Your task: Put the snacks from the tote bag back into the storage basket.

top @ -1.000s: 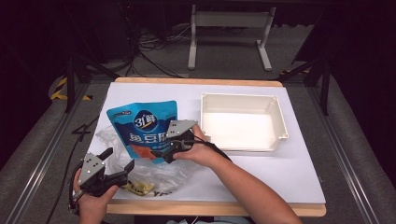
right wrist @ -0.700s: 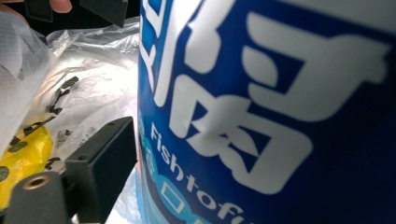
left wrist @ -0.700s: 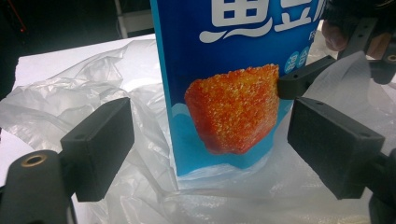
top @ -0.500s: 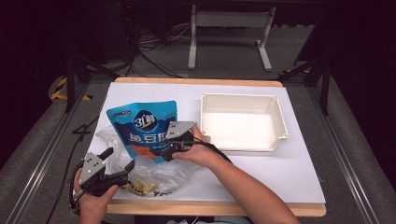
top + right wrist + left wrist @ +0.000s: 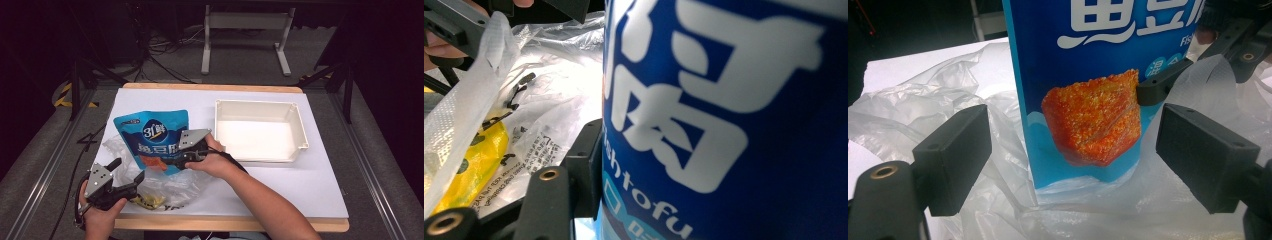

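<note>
White-topped table with wood edge; grey floor, cables, metal stand beyond; dark surroundings.

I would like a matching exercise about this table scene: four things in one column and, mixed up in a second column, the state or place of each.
Column 1
1. blue pouch
2. white tray
3. clear plastic bag
4. left claw

Column 2
A. empty, on the right part of the table
B. open, jaws apart on either side of the pouch's lower end
C. pinched at its lower edge by the right claw
D. crumpled, lying under the pouch, something yellow inside

Pairs: 1-C, 2-A, 3-D, 4-B
</note>
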Tool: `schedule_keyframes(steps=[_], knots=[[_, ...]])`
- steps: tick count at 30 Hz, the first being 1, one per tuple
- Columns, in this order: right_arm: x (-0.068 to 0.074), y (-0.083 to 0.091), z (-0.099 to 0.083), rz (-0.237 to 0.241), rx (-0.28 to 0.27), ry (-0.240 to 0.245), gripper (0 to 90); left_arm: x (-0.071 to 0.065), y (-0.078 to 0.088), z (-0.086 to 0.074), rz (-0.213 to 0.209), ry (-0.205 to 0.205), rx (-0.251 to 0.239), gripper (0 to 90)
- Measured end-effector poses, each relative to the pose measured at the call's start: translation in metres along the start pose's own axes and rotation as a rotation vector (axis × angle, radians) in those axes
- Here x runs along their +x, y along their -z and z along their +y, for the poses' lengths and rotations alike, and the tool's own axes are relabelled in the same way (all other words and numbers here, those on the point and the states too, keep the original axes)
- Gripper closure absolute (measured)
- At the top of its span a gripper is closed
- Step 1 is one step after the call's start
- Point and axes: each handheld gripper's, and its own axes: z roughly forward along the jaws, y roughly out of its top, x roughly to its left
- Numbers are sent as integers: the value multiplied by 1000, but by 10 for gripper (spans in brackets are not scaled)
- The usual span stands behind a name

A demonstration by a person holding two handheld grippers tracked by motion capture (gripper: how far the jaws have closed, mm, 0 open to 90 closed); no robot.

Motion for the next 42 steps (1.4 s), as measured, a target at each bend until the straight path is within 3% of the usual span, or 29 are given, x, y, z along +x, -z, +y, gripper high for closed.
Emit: schedule_keyframes(steps=[20, 42], knots=[[0, 2, 12, -3, 39, 0, 497, 1, -1, 1, -2, 0, -5, 152], [-5, 28, 42, -16, 9, -3, 500, 0, -2, 2, -8, -2, -7, 153]])
